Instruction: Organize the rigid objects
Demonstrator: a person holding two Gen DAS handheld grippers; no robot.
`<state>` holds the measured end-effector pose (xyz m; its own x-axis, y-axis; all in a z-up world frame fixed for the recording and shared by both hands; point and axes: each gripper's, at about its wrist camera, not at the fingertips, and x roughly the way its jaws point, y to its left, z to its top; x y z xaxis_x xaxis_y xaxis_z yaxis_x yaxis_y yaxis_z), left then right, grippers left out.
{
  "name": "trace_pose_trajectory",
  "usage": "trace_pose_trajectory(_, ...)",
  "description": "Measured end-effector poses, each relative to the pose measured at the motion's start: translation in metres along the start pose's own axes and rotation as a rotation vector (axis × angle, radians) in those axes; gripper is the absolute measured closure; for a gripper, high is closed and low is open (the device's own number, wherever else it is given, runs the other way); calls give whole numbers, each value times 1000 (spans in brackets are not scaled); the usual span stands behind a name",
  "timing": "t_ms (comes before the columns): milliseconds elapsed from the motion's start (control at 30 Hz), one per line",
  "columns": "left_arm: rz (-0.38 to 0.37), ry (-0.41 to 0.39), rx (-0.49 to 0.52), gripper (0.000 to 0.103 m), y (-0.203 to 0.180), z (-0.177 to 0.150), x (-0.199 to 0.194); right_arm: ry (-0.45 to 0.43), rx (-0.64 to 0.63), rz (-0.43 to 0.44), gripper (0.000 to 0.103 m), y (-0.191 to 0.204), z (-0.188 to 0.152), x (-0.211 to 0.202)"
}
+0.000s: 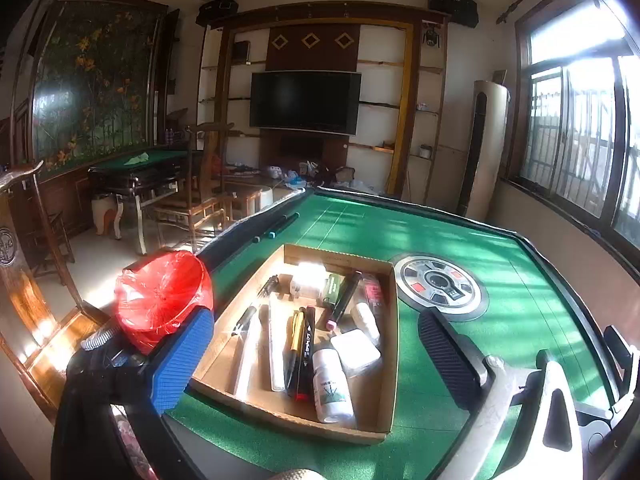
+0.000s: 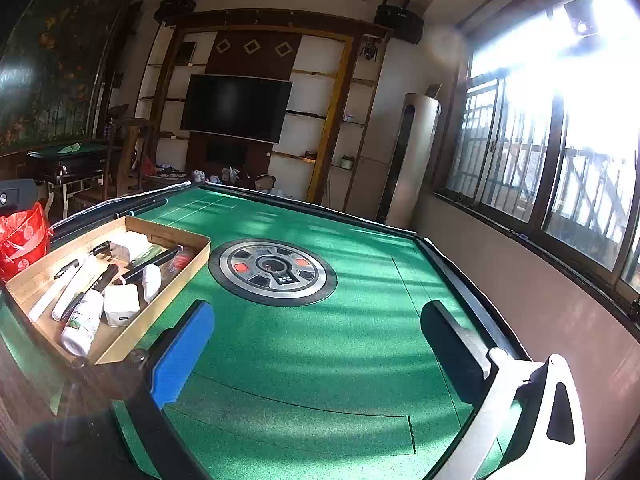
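Cardboard tray (image 1: 224, 344) — contents overlapping, sun-glared (image 1: 310, 276), labels unreadable.

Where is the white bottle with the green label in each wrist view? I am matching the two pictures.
Left wrist view: white bottle lies bottom centre, in the near end of the cardboard tray.
Right wrist view: same bottle at far left, at the tray's near end.
Shared landmark: the round control panel in the green table.
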<state>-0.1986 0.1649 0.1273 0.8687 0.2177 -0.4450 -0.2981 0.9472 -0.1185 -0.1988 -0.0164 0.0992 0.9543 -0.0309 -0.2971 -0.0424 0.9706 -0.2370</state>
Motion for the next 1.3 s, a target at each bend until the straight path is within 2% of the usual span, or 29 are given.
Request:
trace_pose_trajectory(400, 140, 53, -48, 1, 20, -4, 15, 68, -32, 121, 0, 25, 1, 7)
trace_pose_trajectory(733, 164, 84, -74, 1, 31, -8, 18, 124, -74, 273, 0, 65, 33, 15)
trace_pose_trajectory(1033, 174, 111, -62, 1, 36, -12, 24, 146, -129, 274, 0, 96, 24, 17)
trace_pose_trajectory(1300, 158, 145, -70, 1, 43, -16, 31, 182, -109, 277, 0, 98, 23, 29)
